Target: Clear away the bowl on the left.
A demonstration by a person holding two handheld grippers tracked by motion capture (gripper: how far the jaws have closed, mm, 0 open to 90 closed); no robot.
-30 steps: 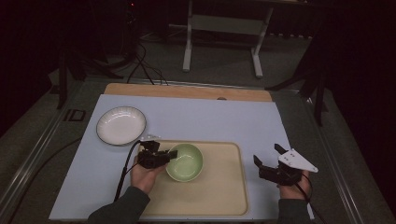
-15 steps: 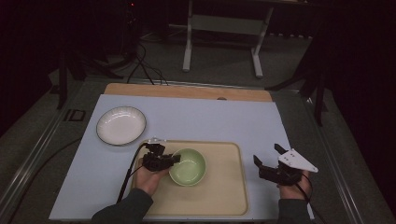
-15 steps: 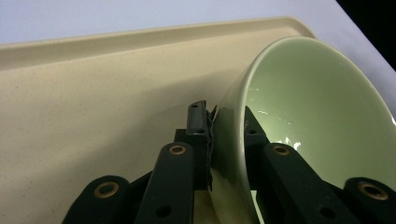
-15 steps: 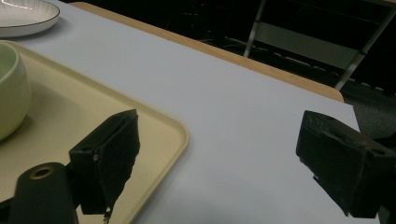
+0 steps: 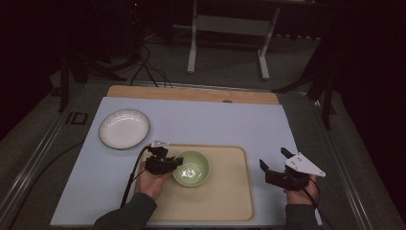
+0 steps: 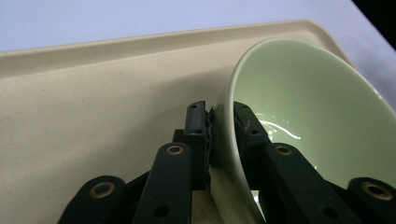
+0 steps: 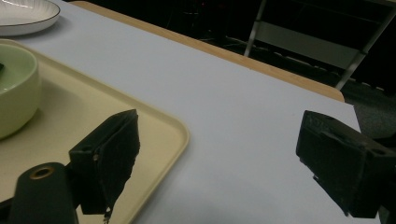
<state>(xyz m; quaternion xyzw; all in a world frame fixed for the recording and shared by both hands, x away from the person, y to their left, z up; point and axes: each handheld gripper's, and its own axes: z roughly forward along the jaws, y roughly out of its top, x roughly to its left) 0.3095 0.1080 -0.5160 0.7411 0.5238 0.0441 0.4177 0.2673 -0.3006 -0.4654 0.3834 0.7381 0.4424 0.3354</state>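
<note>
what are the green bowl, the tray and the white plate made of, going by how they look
Green bowl: likely glazed ceramic, though it could be melamine; smooth and glossy, with bright light streaks inside. Tray: probably moulded plastic; matte beige with fine dark speckles, a rounded raised rim and little glare. White plate: probably glazed ceramic; shiny white with faint radial ribbing and a thin dark rim line.

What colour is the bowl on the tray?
Pale green bowl, clearest in the left gripper view.

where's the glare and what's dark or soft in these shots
High view: surroundings beyond the table nearly black, a small glint inside the green bowl. Left gripper view: bright streaks on the bowl's inner wall, the left claw soft up close. Right gripper view: the right claw dark, slightly blurred.
</note>
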